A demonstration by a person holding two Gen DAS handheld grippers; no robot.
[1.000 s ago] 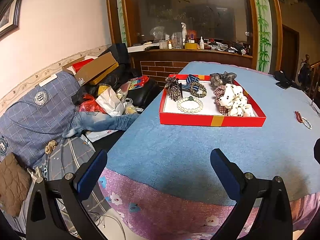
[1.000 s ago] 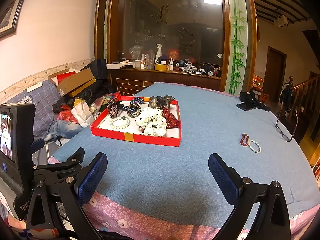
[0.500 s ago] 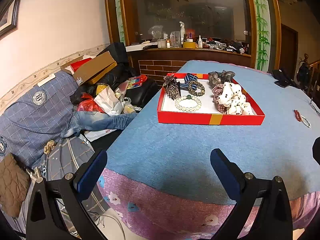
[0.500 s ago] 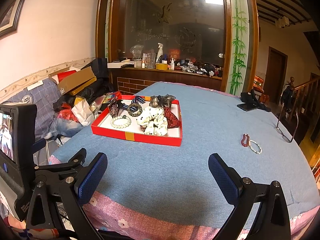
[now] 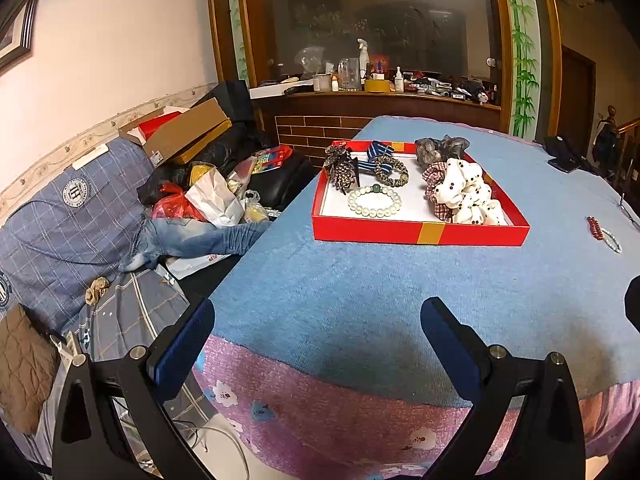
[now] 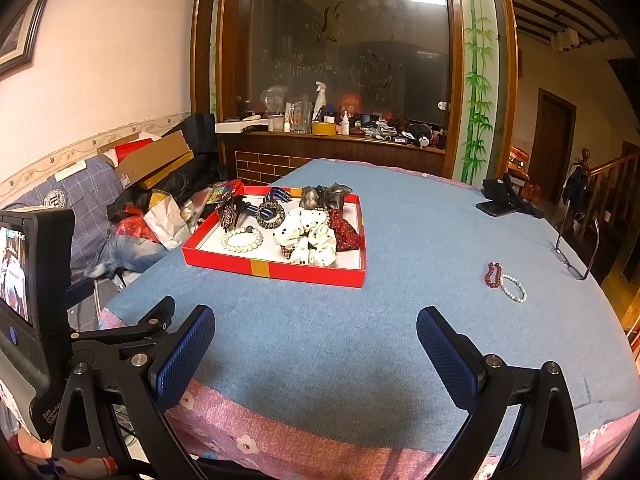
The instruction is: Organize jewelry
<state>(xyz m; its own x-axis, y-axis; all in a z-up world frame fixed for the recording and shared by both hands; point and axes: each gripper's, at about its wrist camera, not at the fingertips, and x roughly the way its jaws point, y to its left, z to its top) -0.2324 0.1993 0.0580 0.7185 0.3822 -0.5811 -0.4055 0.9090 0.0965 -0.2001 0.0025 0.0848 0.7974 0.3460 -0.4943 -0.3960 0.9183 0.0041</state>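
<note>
A red tray (image 5: 416,235) (image 6: 276,270) sits on the blue tablecloth. It holds a white bead bracelet (image 5: 374,205) (image 6: 242,239), a dotted white scrunchie (image 5: 466,194) (image 6: 308,240), a brown hair clip (image 5: 342,168) and other hair ties. A dark red bracelet (image 6: 493,274) and a small white bracelet (image 6: 514,286) lie together on the cloth to the right; they also show in the left wrist view (image 5: 604,234). My left gripper (image 5: 318,340) and right gripper (image 6: 314,344) are open and empty, above the table's near edge.
Glasses (image 6: 576,252) lie at the table's right edge and a black stand (image 6: 504,200) at the far right. A cluttered sofa (image 5: 120,208) with boxes, bags and jeans is on the left. A wooden counter (image 6: 340,148) lies behind the table.
Both grippers have moved slightly forward toward the tray. Both stay open and empty.
</note>
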